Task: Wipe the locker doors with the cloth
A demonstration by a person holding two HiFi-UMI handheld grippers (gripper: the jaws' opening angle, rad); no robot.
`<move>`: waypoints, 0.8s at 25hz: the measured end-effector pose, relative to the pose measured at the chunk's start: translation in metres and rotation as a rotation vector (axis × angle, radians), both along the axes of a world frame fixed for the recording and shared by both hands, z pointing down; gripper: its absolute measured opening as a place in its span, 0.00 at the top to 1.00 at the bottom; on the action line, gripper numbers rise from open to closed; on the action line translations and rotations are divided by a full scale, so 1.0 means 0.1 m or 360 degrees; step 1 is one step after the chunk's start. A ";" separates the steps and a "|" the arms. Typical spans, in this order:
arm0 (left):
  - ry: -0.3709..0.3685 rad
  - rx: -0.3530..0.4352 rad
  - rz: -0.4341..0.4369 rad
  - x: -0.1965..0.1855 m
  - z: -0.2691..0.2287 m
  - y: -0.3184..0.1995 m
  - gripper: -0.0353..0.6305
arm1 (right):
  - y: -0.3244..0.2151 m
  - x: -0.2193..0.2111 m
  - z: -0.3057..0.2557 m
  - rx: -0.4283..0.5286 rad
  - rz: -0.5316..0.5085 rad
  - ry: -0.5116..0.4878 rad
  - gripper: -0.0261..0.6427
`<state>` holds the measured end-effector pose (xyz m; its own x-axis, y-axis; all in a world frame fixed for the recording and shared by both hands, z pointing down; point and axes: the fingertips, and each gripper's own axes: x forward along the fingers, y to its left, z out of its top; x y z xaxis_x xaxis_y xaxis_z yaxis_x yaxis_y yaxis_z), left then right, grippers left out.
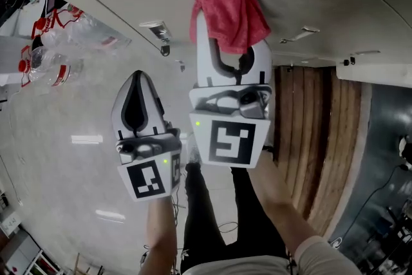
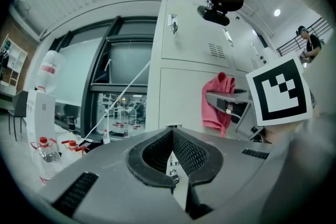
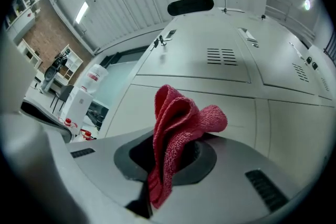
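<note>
While the right gripper point(image 3: 169, 162) had its fingers clamped on the red cloth point(image 3: 177, 123), it stood bunched close to the locker doors point(image 3: 252, 107), perhaps touching them. The left gripper point(image 2: 171, 157) had its fingers together on nothing. Soft, light and limp, the cloth would likely fold against a door, so holding it low on the bunch seemed best.

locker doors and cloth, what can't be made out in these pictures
1. Contact: neither the head view nor the right gripper view settles whether the cloth touches the locker door.
2. The cloth's clamped part: hidden between the shut jaws of the right gripper.
3. Dirt or smears on the door: too fine to see in any view.
4. Labels on the bottles: too small to read in the head view.
</note>
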<state>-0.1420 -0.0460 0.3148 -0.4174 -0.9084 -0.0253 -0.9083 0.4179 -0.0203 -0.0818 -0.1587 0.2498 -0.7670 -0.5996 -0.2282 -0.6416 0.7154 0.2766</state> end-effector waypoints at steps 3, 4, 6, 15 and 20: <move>-0.0003 -0.0029 0.0012 0.09 0.04 -0.09 0.92 | -0.16 0.26 0.03 0.0001 0.0076 0.0018 0.92; 0.0005 -0.0027 0.0018 0.12 0.05 -0.12 0.92 | -0.20 0.33 0.03 0.0008 0.0095 0.0027 0.92; 0.0022 -0.0003 0.0047 0.22 0.04 -0.19 0.92 | -0.29 0.46 0.04 0.0030 0.0123 0.0052 0.92; 0.0011 -0.0044 0.0083 0.51 0.11 -0.41 0.92 | -0.60 0.94 0.12 0.0039 0.0232 0.0108 0.92; -0.0001 -0.0037 0.0069 0.61 0.08 -0.49 0.92 | -0.68 1.06 0.13 0.0047 0.0229 0.0111 0.92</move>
<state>-0.0814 -0.0951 0.3231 -0.3776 -0.9260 -0.0041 -0.9255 0.3776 -0.0300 0.0242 -0.2267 0.2629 -0.6884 -0.6981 -0.1968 -0.7153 0.6085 0.3436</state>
